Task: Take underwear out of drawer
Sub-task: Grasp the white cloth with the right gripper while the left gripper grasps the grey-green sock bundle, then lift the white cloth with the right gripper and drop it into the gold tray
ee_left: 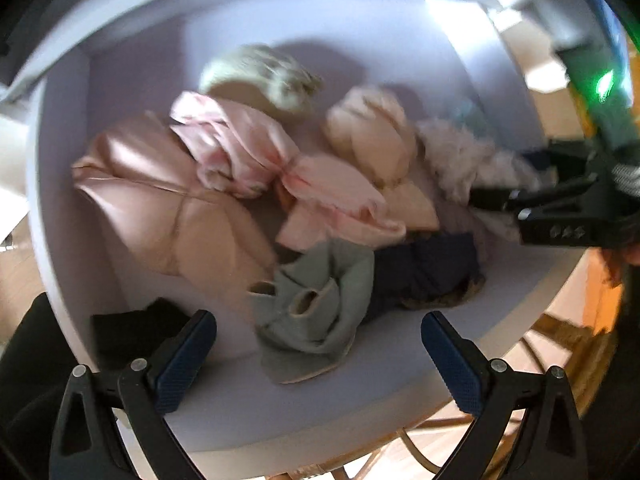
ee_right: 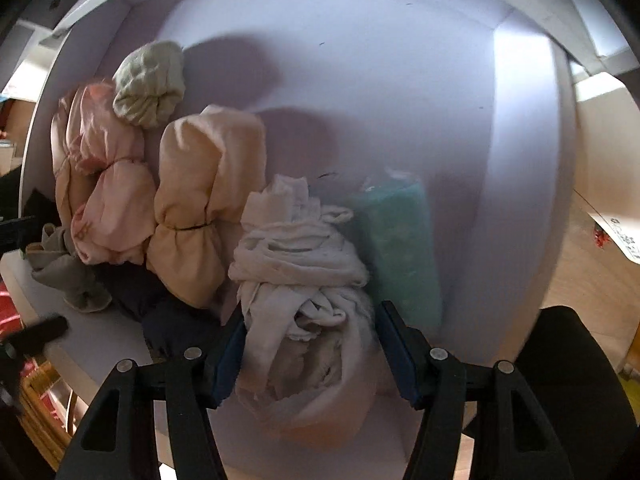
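Right gripper point(ee_right: 310, 350) fingers point(ee_right: 394, 350) clench one white underwear bundle point(ee_right: 298, 256) inside the white drawer point(ee_right: 400, 100); left gripper point(ee_left: 319, 354) is spread wide. Two pink rolls point(ee_right: 108, 184), one peach roll point(ee_right: 204, 200) crowd alongside.

Ahead of the right claw point(ee_right: 310, 354) the white bundle point(ee_right: 300, 264) fills the gap between its fingers. Just right of it a teal packet point(ee_right: 400, 240) narrows the way toward the drawer wall point(ee_right: 520, 160). Beyond both, the bare drawer floor point(ee_right: 380, 100) lies open. Left of that claw, peach roll point(ee_right: 204, 200) and pink rolls point(ee_right: 108, 184) crowd together. The left claw point(ee_left: 320, 356) has clear floor beneath, with the grey-green piece point(ee_left: 316, 300) between its fingers.
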Available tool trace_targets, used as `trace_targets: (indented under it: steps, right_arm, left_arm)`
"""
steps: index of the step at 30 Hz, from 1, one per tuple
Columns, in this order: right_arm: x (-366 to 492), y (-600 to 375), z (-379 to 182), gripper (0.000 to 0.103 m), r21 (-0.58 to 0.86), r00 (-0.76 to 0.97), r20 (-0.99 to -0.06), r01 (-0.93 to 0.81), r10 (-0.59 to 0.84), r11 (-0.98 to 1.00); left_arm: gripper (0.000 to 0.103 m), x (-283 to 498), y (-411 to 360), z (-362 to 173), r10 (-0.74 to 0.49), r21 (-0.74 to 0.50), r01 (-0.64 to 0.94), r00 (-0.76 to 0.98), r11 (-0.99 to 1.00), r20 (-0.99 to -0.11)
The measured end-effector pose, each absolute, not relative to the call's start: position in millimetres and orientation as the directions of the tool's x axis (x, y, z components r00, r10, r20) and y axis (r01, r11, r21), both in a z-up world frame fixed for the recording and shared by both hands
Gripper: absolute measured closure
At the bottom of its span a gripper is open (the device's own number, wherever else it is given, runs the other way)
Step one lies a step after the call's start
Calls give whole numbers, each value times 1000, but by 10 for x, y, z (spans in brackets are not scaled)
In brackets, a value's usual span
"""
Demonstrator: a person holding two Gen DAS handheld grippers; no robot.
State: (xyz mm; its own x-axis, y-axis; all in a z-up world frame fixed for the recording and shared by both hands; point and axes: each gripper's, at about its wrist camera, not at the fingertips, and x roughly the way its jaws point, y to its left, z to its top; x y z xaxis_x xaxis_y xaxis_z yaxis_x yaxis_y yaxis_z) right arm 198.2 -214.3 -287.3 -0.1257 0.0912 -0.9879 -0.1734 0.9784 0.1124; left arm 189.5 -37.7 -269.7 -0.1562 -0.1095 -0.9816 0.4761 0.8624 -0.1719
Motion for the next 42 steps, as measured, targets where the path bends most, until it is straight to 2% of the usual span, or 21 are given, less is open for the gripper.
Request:
trace_targets:
  steps: [2, 3, 4, 5, 6, 8, 11, 17, 20, 22, 27, 33, 38, 42]
  right_arm:
    - [2000, -2171, -2883, 40, 106, -123, -989, -186, 84, 977]
    - [1996, -2178, -2887, 41, 107, -124, -989, -187, 85, 977]
    - [2006, -2224, -2883, 47, 113, -126, -988, -182, 91, 977]
    - [2000, -2217, -2867, 51, 128, -126, -986, -179, 107, 976]
    - [1990, -2173, -2870, 55, 130, -122, -986, -176, 110, 976]
    - [1992, -2218, -2803, 58, 113, -102, -990, -180, 96, 977]
    - [1986, -2285, -2731, 59, 111, -77, -992, -156, 100, 981]
    - [1916, -2567, -2474, 59, 188, -21, -982, -70, 187, 980]
    - [1837, -2698, -2350, 59, 238, -3, -971, -28, 238, 971]
    - [1765, -2763, -2238, 59, 265, 16, -964, -21, 265, 964]
    - [1607, -2869, -1943, 59, 321, 50, -946, 30, 320, 947]
    - [1433, -2816, -1702, 59, 413, 93, -910, 117, 404, 903]
    - [1320, -2633, -1536, 59, 465, 152, -882, 121, 447, 877]
    - [1245, -2624, -1118, 59, 513, 215, -845, 73, 489, 855]
  left_arm:
    - [1, 1841, -469, -2869, -57, -123, 480, -150, 869, -987]
    - [10, 1847, -466, -2913, -37, -103, 474, -147, 874, -988]
    - [16, 1847, -430, -2932, -28, -92, 461, -145, 882, -989]
    - [30, 1872, -383, -2924, -31, -94, 445, -148, 890, -989]
    - [38, 1902, -338, -2921, -51, -112, 419, -154, 901, -987]
    - [42, 1935, -264, -2894, -100, -155, 370, -165, 916, -981]
    - [49, 1896, -289, -2877, -108, -164, 386, -162, 908, -981]
    - [50, 1754, -449, -3110, -86, -159, 393, -196, 905, -977]
    - [54, 1674, -470, -3144, -68, -139, 416, -183, 899, -981]
    - [60, 1659, -530, -3175, -75, -145, 421, -177, 895, -981]
    - [63, 1658, -619, -3204, -79, -149, 428, -176, 892, -981]
    - [64, 1765, -415, -3164, -95, -161, 411, -177, 897, -980]
    - [63, 1853, -240, -3018, -100, -167, 401, -183, 900, -978]
    - [60, 1886, -152, -3077, -117, -185, 362, -201, 914, -972]
